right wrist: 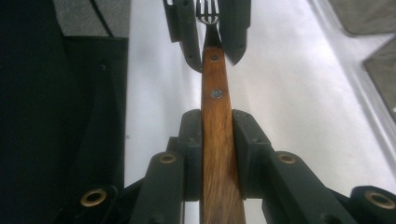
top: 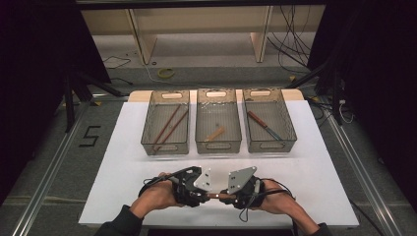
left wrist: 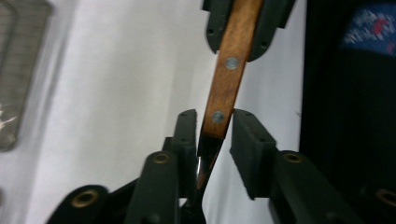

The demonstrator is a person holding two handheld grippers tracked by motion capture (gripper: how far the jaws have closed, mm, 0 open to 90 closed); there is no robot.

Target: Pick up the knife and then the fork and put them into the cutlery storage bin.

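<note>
A fork with a riveted wooden handle (top: pixel 214 195) hangs level between my two grippers, just above the white table top near its front edge. My right gripper (right wrist: pixel 217 121) is shut on the wooden handle (right wrist: pixel 215 158). In the right gripper view the fork's tines (right wrist: pixel 208 11) point into the facing left gripper (right wrist: pixel 208 42). My left gripper (left wrist: pixel 212 126) stands open around the fork's metal neck (left wrist: pixel 205 163); a gap shows on one side, while the other pad lies close against it. The right gripper (left wrist: pixel 238 51) grips the handle (left wrist: pixel 229 84) farther off. In the high view the left gripper (top: pixel 206 194) and right gripper (top: pixel 223 195) face each other.
Three wire baskets stand in a row at mid table. The left basket (top: pixel 165 147) holds two long brown sticks (top: pixel 167 125). The middle basket (top: pixel 218 146) holds a short wooden piece (top: pixel 215 133). The right basket (top: pixel 272 145) holds a brown and teal utensil (top: pixel 263 125).
</note>
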